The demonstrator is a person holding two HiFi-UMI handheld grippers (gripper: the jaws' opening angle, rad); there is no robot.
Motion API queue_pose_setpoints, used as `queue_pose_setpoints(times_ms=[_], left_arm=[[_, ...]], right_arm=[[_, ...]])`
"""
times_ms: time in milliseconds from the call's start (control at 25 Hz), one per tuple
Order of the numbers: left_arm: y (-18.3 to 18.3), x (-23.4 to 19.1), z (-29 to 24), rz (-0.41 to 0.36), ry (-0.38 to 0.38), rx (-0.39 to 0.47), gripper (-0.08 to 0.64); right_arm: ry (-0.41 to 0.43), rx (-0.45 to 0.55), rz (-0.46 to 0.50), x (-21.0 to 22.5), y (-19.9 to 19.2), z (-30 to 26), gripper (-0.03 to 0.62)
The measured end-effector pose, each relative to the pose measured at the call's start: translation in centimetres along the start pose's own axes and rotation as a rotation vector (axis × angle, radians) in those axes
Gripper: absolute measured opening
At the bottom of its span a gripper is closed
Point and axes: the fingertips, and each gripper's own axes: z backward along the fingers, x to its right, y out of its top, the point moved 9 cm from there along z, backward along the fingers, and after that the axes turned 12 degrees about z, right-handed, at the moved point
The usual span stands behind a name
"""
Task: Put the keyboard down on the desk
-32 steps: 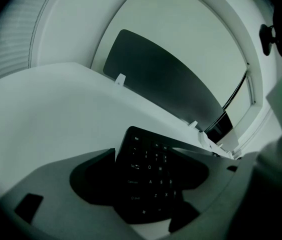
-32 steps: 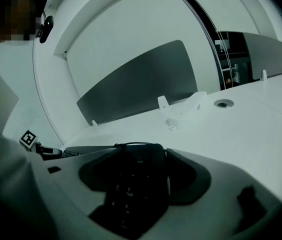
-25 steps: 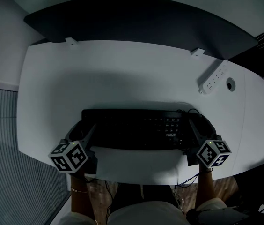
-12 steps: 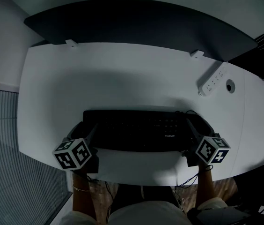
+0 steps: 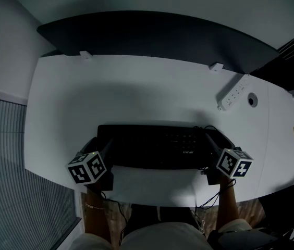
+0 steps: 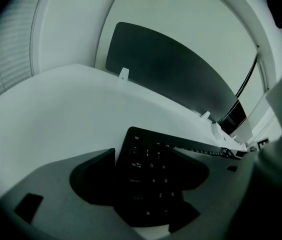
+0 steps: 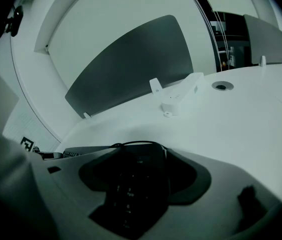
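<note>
The fingers (image 6: 95, 174) of the left gripper (image 6: 148, 159) are clamped on the left end of the black keyboard (image 6: 148, 184), one finger on each long edge. The right gripper (image 7: 141, 159) grips the other end the same way.

The keyboard lies lengthwise, parallel to the dark divider panel (image 5: 157, 35). It is at the side of the white bench (image 5: 136, 95) away from that panel, near the person's edge. Whether it rests on the bench or is held just above it cannot be told. In the head view the marker cubes cover both its ends, and the key legends are dim, with only a few letters readable at the left end.

A cable (image 7: 131, 144) curls at the keyboard's right end, and where it runs cannot be made out. A white power strip (image 5: 232, 93) lies on the bench near the panel's right end, with a round grommet hole (image 5: 250, 100) just beside it. Ribbed flooring (image 5: 11, 181) shows past the bench edge below the panel's left end. The room is dim and pale-walled. The person's forearms and lap are cut off by the bottom of the head view.
</note>
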Motion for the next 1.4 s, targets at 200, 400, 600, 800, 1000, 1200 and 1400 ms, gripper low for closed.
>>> queue_pose_setpoints(times_ms=[200, 400, 600, 800, 1000, 1200, 1400], left_arm=[[1.0, -0.2, 1.2, 0.093, -0.059, -0.004, 0.333], [3.3, 0.9, 3.7, 0.145, -0.059, -0.059, 0.333], [5.5, 3.4, 7.6, 0.081, -0.011, -0.096, 0.333], [5.8, 6.9, 10.8, -0.1, -0.004, -0.047, 0.331], [5.1, 11.9, 14.5, -0.238, -0.064, 0.039, 0.291], [5.8, 15.3, 18.7, -0.197, -0.185, 0.144, 0.23], [7.3, 17.4, 23.1, -0.188, -0.249, 0.248, 0.12]], right_arm=[[-0.058, 0.014, -0.055, 0.0, 0.6, 1.6, 0.253], [-0.092, -0.03, -0.081, -1.7, 3.8, 4.4, 0.253], [-0.19, -0.031, -0.111, -2.7, 6.9, 8.0, 0.253], [-0.273, 0.059, -0.07, -4.8, 8.2, 11.3, 0.253], [-0.274, 0.108, -0.017, -8.6, 9.7, 14.4, 0.253], [-0.263, 0.172, 0.003, -12.3, 11.7, 17.9, 0.252], [-0.27, 0.259, 0.029, -15.5, 13.6, 22.2, 0.252]])
